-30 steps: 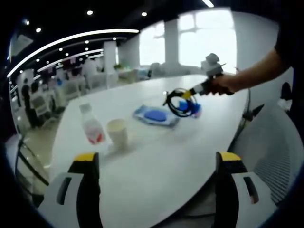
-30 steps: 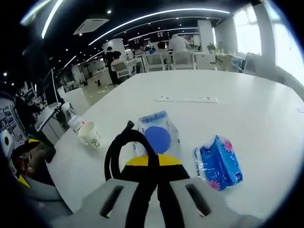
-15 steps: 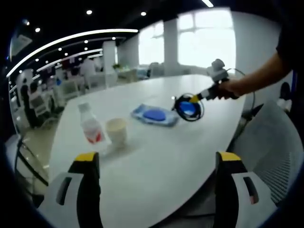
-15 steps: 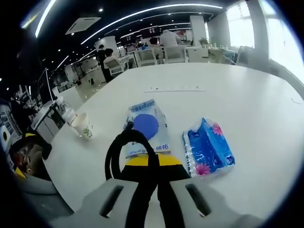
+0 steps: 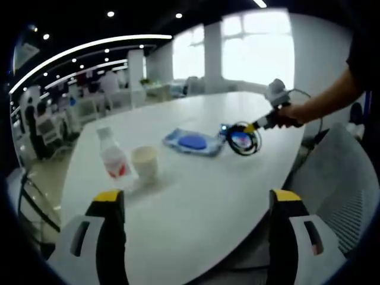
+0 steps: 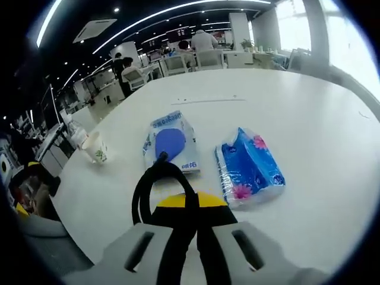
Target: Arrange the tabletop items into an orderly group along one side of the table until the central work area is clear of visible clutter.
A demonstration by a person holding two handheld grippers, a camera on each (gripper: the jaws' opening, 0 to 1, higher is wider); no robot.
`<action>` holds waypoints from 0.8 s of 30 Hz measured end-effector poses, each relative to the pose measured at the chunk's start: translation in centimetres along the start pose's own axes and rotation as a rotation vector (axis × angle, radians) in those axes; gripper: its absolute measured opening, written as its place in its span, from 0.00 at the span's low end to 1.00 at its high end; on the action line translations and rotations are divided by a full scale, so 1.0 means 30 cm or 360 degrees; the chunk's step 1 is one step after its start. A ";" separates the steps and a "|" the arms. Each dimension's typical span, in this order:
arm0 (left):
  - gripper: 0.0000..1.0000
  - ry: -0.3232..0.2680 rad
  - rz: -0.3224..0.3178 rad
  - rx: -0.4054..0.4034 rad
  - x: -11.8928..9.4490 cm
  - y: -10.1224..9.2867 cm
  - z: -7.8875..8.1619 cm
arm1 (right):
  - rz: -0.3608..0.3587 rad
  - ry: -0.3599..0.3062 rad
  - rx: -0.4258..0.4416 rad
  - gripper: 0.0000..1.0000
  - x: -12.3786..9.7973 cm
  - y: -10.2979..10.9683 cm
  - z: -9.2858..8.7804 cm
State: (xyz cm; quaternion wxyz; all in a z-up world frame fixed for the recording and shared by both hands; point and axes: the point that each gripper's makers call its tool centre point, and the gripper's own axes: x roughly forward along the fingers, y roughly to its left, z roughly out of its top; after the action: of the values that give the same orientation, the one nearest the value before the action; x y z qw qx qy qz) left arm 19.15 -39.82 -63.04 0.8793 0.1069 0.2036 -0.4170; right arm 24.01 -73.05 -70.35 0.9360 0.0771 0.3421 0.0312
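In the left gripper view my left gripper [image 5: 197,199] stands open over the near part of the white table [image 5: 190,202], holding nothing. Beyond it stand a clear bottle [image 5: 116,158] and a paper cup [image 5: 146,164], then a flat blue wipes pack [image 5: 192,143]. A person's hand holds my right gripper [image 5: 254,126] past the pack, shut on a black cable loop [image 5: 244,140]. In the right gripper view the right gripper [image 6: 189,205] grips the cable loop [image 6: 141,191] above the wipes pack [image 6: 170,141], with a blue tissue pack [image 6: 249,168] to its right and the cup [image 6: 95,148] far left.
The table's curved edge [image 5: 279,178] runs close to the right gripper, with a mesh chair [image 5: 347,196] beyond it. A thin strip [image 6: 208,100] lies far back on the table. Office chairs and people fill the background [image 6: 178,56].
The right gripper has carried the cable loop rightward and lower, toward the table's edge side of the wipes pack. In the right gripper view the two packs have drawn nearer. The left gripper has stayed still.
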 end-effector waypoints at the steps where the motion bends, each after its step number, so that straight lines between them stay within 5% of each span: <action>1: 0.99 -0.0001 0.0000 0.0000 0.000 0.000 0.000 | -0.0002 0.0004 0.0001 0.02 0.000 -0.002 -0.005; 24: 0.98 0.0009 0.0003 -0.0005 -0.001 0.002 -0.004 | -0.0086 0.0143 0.0027 0.02 -0.010 -0.064 -0.160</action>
State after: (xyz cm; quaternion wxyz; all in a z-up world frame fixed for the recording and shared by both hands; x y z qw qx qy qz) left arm 19.14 -39.72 -63.11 0.8794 0.1069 0.2067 -0.4154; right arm 20.69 -74.38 -74.08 0.9195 0.0745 0.3860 0.0065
